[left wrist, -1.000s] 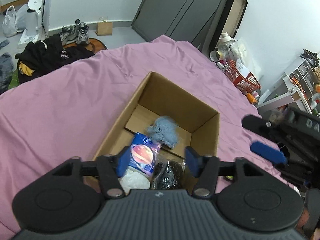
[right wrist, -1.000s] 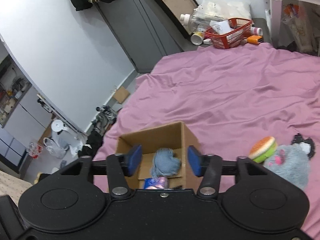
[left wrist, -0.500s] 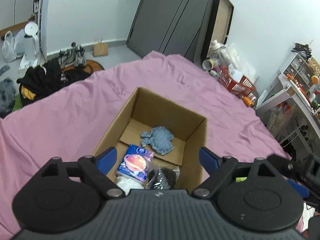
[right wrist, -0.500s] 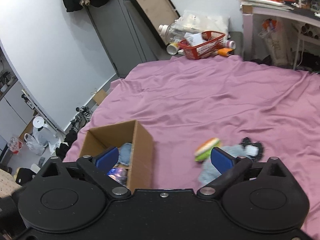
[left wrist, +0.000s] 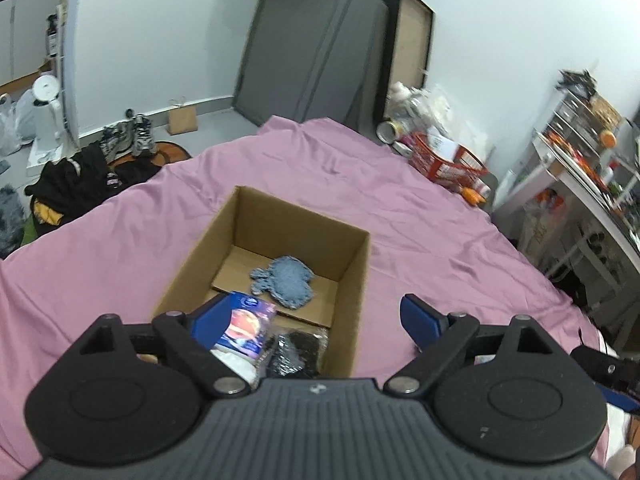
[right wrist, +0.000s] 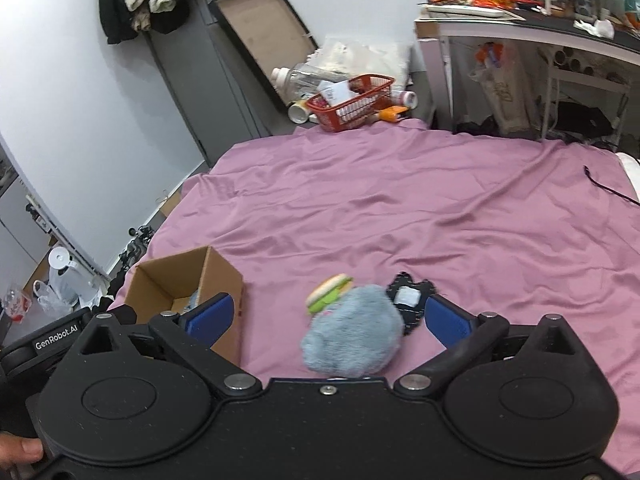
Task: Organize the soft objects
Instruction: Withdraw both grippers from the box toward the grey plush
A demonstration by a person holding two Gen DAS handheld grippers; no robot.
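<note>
Left and right wrist views, sorting in progress. I am holding the left gripper [left wrist: 308,316] over the near end of the open brown cardboard box [left wrist: 352,280], its blue fingers [left wrist: 420,314] spread wide and carrying nothing. I judge this to be a released pose above the place where the soft items are being collected. Inside the box are lying a flat blue-grey knitted piece [left wrist: 285,285] towards the far end, a purple printed soft packet [left wrist: 245,326] near the left finger, something white [left wrist: 236,364] below it, and a black bundle in clear wrap [left wrist: 298,350].

I am aiming the right gripper [right wrist: 326,316], fingers [right wrist: 450,322] likewise parted and empty, at the fluffy grey-blue plush toy [right wrist: 352,330], which is lying on the bed between the two fingers but not touching either. I take it to be the next item for the box. Just beyond it are resting a small burger-shaped squishy toy [right wrist: 329,293], touching the plush on its far left, and a flat black-and-white patch [right wrist: 410,300] on its far right. The box is standing to the left of this group, close enough for a short carry.

The surface is a bed covered with a wrinkled mauve sheet [right wrist: 400,208], soft and yielding. Around it are a dark grey wardrobe [left wrist: 304,40], a red wire basket [right wrist: 352,102], a white shelf unit crowded with things at the far right, and clothes and shoes on the floor at the left.
</note>
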